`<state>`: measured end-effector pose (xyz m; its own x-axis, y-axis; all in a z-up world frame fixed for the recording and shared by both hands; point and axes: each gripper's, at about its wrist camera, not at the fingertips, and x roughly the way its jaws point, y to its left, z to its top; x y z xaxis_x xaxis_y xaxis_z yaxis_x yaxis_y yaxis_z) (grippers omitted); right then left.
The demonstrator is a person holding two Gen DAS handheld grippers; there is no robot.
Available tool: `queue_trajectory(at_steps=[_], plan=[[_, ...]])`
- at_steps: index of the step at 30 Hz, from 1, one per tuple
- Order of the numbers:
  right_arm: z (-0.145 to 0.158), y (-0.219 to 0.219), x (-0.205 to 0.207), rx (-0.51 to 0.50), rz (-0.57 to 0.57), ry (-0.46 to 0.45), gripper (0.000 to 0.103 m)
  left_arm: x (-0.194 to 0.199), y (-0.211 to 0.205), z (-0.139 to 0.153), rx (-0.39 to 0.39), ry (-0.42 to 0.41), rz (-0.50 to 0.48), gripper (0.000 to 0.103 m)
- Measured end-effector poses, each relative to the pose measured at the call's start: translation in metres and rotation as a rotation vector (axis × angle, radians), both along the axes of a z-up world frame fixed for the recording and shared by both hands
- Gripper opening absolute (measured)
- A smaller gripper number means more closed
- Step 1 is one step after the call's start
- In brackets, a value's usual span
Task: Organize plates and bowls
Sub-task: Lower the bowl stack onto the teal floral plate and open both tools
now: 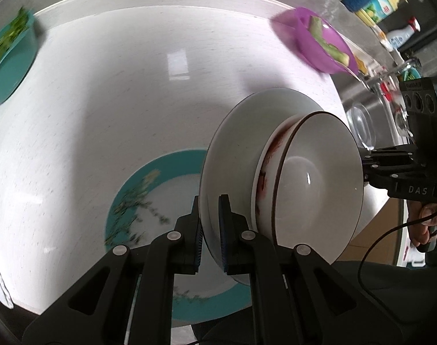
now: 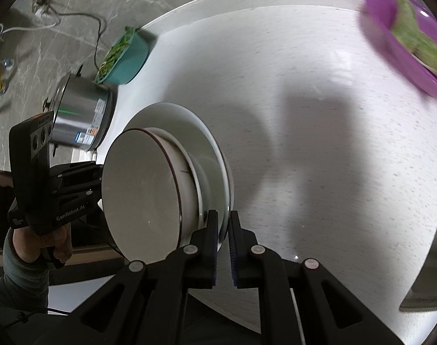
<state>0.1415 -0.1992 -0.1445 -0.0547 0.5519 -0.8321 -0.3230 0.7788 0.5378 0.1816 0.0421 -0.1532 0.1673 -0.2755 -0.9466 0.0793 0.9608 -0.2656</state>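
A white plate (image 1: 233,143) carries two nested bowls: a dark-rimmed white bowl (image 1: 319,178) sitting in a red-patterned bowl (image 1: 264,178). The stack hangs tilted above the round white table (image 1: 118,92). My left gripper (image 1: 210,230) is shut on the plate's near rim. My right gripper (image 2: 224,230) is shut on the opposite rim of the same plate (image 2: 189,126). Each wrist view shows the other gripper behind the bowl (image 2: 141,189), with a hand on its handle. A teal-rimmed plate (image 1: 149,189) with a leaf pattern lies on the table under the left gripper.
A purple bowl (image 1: 319,43) of green vegetable pieces and a teal container (image 1: 8,57) of greens stand near the table's far edge. A steel pot (image 2: 80,118) sits off the table's left side. Bottles (image 1: 373,3) and a glass lid (image 1: 362,129) lie beyond the right edge.
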Motion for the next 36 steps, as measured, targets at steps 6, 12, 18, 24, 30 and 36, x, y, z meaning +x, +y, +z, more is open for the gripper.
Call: queue_trajectory(at_steps=[6, 12, 18, 24, 30, 36], plan=[[-0.002, 0.024, -0.002, -0.001, 0.053, 0.006, 0.011, -0.025, 0.038, 0.000, 0.001, 0.003, 0.049, 0.006], [-0.009, 0.046, -0.005, -0.004, 0.092, 0.022, 0.011, -0.046, 0.067, -0.004, -0.002, 0.015, 0.086, 0.006], [-0.014, 0.056, -0.008, -0.012, 0.113, 0.038, 0.011, -0.062, 0.081, -0.013, -0.013, 0.031, 0.113, 0.006], [-0.022, 0.061, -0.010, -0.050, 0.133, 0.055, 0.011, -0.073, 0.090, -0.024, -0.028, 0.044, 0.130, 0.006], [-0.031, 0.061, -0.012, -0.058, 0.128, 0.069, 0.011, -0.074, 0.086, -0.036, -0.034, 0.052, 0.134, 0.006], [-0.036, 0.065, -0.015, -0.068, 0.123, 0.068, 0.011, -0.070, 0.075, -0.045, -0.042, 0.057, 0.140, 0.006]])
